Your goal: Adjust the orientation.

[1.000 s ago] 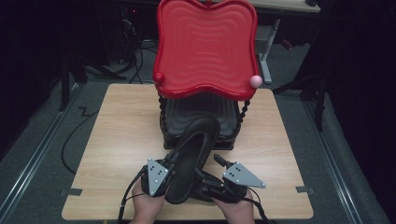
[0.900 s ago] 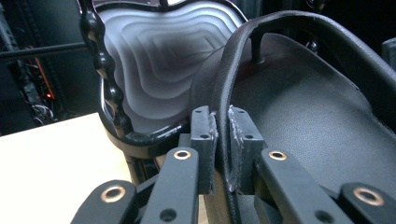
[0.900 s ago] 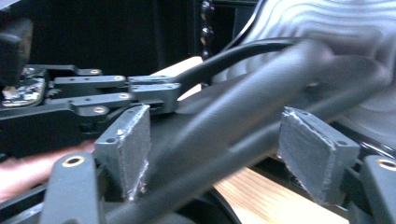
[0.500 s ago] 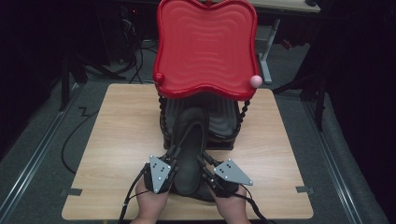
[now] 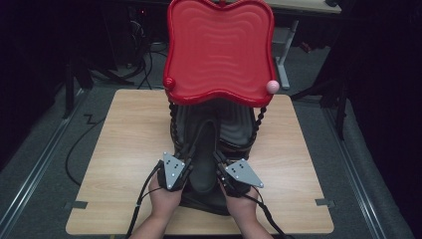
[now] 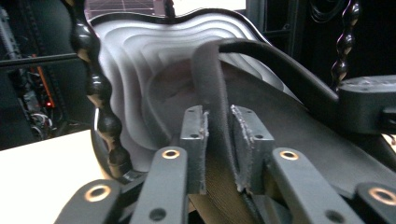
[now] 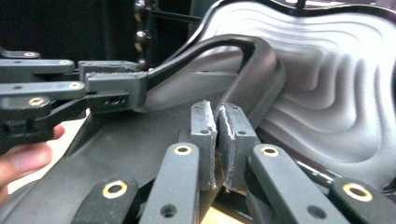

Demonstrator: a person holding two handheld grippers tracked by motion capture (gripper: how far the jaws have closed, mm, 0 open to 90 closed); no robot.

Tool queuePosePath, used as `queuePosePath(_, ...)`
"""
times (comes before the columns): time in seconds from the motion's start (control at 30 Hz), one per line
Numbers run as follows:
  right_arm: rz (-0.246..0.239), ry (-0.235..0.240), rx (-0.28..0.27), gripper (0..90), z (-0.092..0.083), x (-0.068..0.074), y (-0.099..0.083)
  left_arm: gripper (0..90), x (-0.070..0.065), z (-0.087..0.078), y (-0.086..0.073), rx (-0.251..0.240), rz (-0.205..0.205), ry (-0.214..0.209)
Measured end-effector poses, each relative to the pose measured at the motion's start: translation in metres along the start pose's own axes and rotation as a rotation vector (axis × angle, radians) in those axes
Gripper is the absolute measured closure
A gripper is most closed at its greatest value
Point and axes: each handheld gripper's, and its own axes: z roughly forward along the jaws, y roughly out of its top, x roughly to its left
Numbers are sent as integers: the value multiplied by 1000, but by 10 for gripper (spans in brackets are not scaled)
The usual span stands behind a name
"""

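**A:** Sandal placement, is that where you are?

**B:** Yes. You have the black sandal [image 5: 203, 158] lying lengthwise, its toe end pushed in on the black lower tray [image 5: 240, 127] of the rack, under the red top tray [image 5: 219, 50]. The heel end juts out towards you over the table [image 5: 124, 149], between your two hands.

**A:** And your claws?

**B:** Your left claw [image 6: 219, 116] has just been opening. The raised rim of the sole stands between its pads, with a gap on one side, so it looks like you are letting go there. Your right claw [image 7: 216, 109] has just been closing. Its pads stand almost together, just above the sole's flat surface. I can't make out anything caught between them, though a thin edge could be hidden below.

**A:** So which step do you call it?

**B:** The tail of the set-down, I'd judge. The sandal already rests on the rack, and you are releasing and squaring it up.

**A:** What does the next move ask of you?

**B:** Spread the left claw fully clear of the rim before pulling back, or you'll drag the sandal out with it. Mind the strap [image 6: 280, 60] too, since it arches close to both claws. If the heel needs to go deeper, nudge it straight in with the closed right claw.
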Motion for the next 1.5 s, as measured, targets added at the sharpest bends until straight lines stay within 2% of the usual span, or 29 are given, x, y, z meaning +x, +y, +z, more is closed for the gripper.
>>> queuePosePath(0.13,16,-36,8,856,9,-3,0,607,-5,-9,-4,12,-12,-31)
queuePosePath(0.2,15,-44,6,856,9,-3,-1,596,-7,-13,-7,13,-16,-36)
queuePosePath(0.3,8,-56,5,856,9,-2,-3,561,-16,-26,-16,20,-56,-54)
queuePosePath(0.37,7,-58,4,856,9,-2,-3,554,-18,-27,-16,25,-50,-53)
queuePosePath(0.43,10,-61,1,856,9,-2,-3,576,-20,-27,-15,33,-32,-32)
queuePosePath(0.5,12,-56,-2,855,8,-2,-3,673,-17,-24,-16,37,-7,-14)
queuePosePath(0.6,2,-53,-3,852,11,-2,-3,736,-13,-20,-15,33,10,-3)
queuePosePath(0.63,4,-52,-2,851,13,-2,-3,749,-7,-12,-11,36,21,13)
queuePosePath(0.7,5,-53,1,850,17,-3,-3,760,-4,-7,-9,37,28,18)
queuePosePath(0.8,12,-60,4,848,32,-8,2,765,3,8,-3,36,46,43)
queuePosePath(0.83,2,-66,2,844,43,-12,6,765,5,13,-2,34,52,52)
queuePosePath(0.9,-20,-76,1,840,54,-15,11,762,10,24,1,19,46,71)
queuePosePath(1.03,-22,-71,10,820,63,-20,17,760,12,29,5,21,39,90)
queuePosePath(1.07,-20,-66,16,780,65,-22,19,759,11,31,5,21,39,94)
queuePosePath(1.1,-20,-66,16,780,65,-22,19,759,11,31,5,21,39,94)
queuePosePath(1.27,-4,-71,38,659,64,-27,15,759,8,31,5,16,43,104)
queuePosePath(1.37,-11,-46,45,600,55,-27,10,761,8,32,6,18,44,112)
queuePosePath(1.4,-11,-46,45,600,55,-27,10,761,9,32,5,17,39,112)
queuePosePath(1.47,-11,-14,56,603,44,-22,2,761,9,32,5,15,37,111)
queuePosePath(1.5,-20,-10,63,668,45,-20,0,761,9,33,5,11,36,111)
